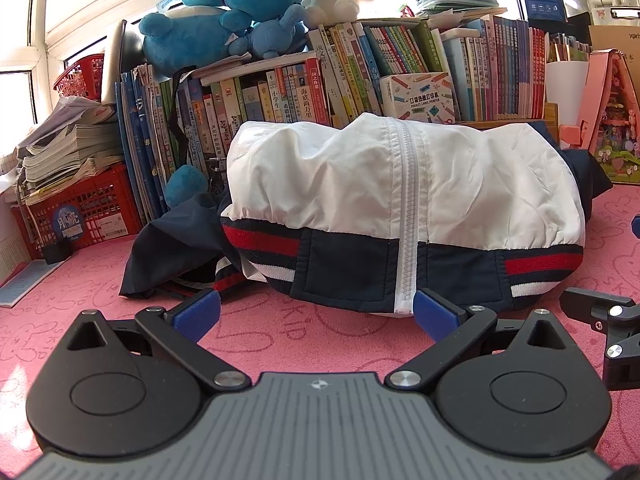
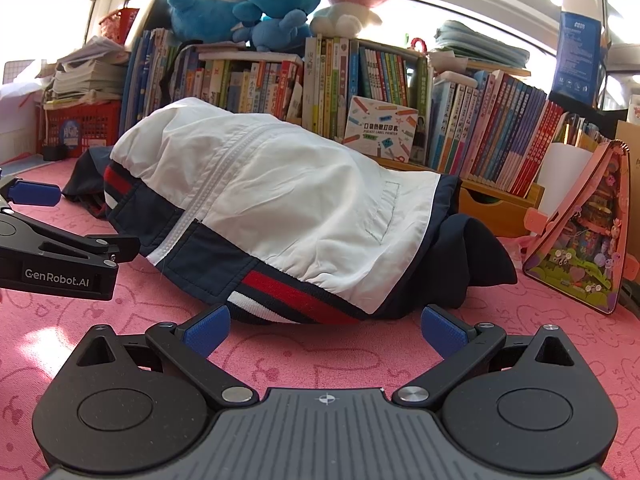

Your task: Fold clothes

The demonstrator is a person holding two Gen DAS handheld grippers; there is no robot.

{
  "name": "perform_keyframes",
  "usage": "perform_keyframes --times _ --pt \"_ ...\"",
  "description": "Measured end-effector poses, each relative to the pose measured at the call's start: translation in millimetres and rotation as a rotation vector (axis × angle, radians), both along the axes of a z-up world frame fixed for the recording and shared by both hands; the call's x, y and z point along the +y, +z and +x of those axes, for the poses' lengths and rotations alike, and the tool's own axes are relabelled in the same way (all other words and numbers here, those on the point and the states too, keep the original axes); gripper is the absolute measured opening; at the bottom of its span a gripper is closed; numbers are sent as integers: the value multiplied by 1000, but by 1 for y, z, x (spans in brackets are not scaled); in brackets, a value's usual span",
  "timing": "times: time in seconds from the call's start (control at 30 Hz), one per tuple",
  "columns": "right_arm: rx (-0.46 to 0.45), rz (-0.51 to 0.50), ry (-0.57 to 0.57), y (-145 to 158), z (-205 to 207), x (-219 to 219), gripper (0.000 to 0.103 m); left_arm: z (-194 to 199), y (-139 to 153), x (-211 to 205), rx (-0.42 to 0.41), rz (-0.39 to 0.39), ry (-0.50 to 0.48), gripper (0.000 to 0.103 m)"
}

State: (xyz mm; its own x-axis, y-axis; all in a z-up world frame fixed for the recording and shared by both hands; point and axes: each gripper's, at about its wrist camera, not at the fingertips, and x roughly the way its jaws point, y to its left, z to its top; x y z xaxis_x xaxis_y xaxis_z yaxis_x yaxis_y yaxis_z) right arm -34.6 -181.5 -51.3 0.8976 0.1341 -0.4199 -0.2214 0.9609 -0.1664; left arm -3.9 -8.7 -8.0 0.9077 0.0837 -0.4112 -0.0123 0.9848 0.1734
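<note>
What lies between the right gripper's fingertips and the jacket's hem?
Only bare pink mat, seen in the right wrist view between the open right gripper and the jacket.

A white and dark blue jacket (image 1: 400,208) lies in a puffy heap on the pink mat (image 1: 312,340). Its white zipper (image 1: 408,220) runs down the middle. Red and white stripes sit along the bottom edge. The left gripper (image 1: 316,316) is just in front of the jacket, its blue fingers (image 1: 198,314) spread wide apart. Behind the jacket stand rows of books (image 1: 360,76), with blue stuffed toys (image 1: 224,12) on top.
</note>
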Motion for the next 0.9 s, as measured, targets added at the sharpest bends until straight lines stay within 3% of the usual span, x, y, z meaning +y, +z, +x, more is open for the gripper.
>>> perform_keyframes --times 0.43,0.53,0.8,0.9 --pt "-7 -8 1 0 -1 2 103 -11 3 -3 -66 7 -19 103" --pt "-17 -5 0 0 -3 1 103 -15 5 2 -91 -24 -30 103" --pt "-93 -21 -11 3 -16 4 103 -18 7 6 -113 -61 -68 103" --pt "-145 -40 -10 4 -25 8 103 -18 6 6 -109 -56 -36 103"
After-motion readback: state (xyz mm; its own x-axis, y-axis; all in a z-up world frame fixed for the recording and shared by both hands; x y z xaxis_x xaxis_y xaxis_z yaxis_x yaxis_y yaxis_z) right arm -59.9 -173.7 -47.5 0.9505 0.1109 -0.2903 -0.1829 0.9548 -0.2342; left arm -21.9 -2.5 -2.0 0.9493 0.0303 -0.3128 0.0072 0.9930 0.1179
